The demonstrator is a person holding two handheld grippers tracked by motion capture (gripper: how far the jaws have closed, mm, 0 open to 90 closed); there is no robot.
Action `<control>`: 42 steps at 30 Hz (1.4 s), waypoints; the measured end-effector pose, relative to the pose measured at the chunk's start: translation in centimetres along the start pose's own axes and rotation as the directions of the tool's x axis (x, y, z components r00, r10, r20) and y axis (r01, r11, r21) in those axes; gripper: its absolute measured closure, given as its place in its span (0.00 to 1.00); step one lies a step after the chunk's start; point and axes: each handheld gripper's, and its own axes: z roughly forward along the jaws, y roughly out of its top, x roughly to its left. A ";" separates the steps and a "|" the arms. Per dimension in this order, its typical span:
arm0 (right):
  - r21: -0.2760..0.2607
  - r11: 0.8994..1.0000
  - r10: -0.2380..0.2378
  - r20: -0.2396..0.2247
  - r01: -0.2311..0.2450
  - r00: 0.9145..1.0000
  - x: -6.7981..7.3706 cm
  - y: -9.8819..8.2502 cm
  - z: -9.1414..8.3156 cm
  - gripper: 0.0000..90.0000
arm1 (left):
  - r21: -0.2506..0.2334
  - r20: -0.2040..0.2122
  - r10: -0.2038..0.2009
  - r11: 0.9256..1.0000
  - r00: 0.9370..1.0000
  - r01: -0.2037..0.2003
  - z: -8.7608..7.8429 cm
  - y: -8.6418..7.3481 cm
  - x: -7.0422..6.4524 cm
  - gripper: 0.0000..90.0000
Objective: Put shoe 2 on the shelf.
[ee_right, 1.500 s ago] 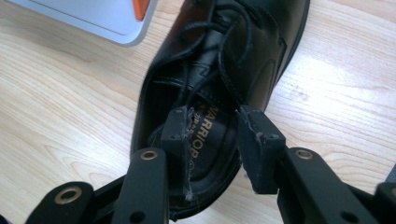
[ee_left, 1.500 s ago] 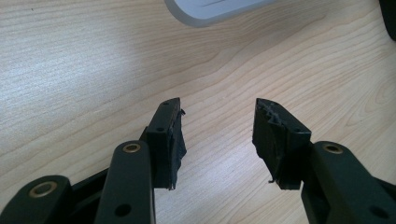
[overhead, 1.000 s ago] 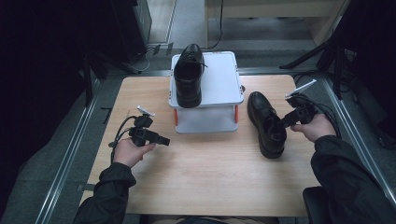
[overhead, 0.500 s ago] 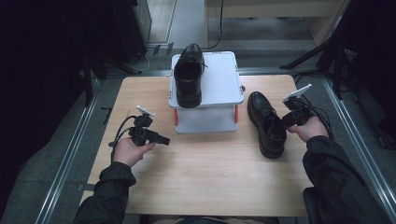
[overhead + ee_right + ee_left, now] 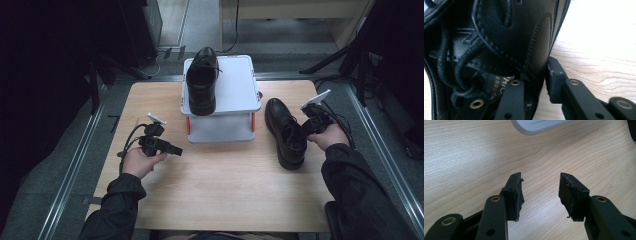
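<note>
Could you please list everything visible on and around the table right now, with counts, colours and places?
Black leather lace-up shoe on the stand: one, black, left part of the stand's top.
Black leather lace-up shoe on the table: one, black, right of the stand, its side wall between the right gripper's jaws.
White two-tier plastic stand: one, white, table's far middle.
Light wooden table: one, pale wood.
Left gripper: one, black, open above bare wood.
Right gripper: one, black, jaws just closing on the shoe's wall.

Right gripper [image 5: 306, 128], jaws just closing, clamped on shoe [image 5: 286, 132] on table [image 5: 225, 190]. Left gripper [image 5: 172, 148] apart, low over bare wood.
</note>
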 end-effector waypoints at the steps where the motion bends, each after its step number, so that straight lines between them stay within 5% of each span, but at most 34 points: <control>1: 0.007 1.000 0.003 0.007 -0.003 1.000 0.1 0.1 0.0 0.90 | 0.001 0.002 -0.001 1.000 1.000 0.001 0.0 0.0 0.0 0.59; 18: 0.024 0.994 0.106 -0.024 -0.105 0.994 -0.8 0.6 -0.5 0.96 | 0.000 -0.002 -0.004 1.000 1.000 0.004 -0.1 -0.1 0.3 0.60; 27: 0.035 0.994 0.108 -0.047 -0.106 0.993 -1.0 0.8 -1.3 0.96 | -0.004 -0.004 -0.003 1.000 1.000 0.003 -0.3 -0.3 0.2 0.60; 34: 0.010 0.991 0.132 -0.065 -0.131 0.989 -1.0 1.3 -3.1 0.96 | -0.004 -0.001 -0.010 1.000 1.000 0.010 -0.2 -0.3 0.2 0.61; 42: -0.031 0.991 0.131 -0.050 -0.133 0.990 -0.6 2.9 -7.3 0.96 | 0.000 0.001 -0.005 1.000 1.000 0.005 -0.1 -0.2 0.3 0.61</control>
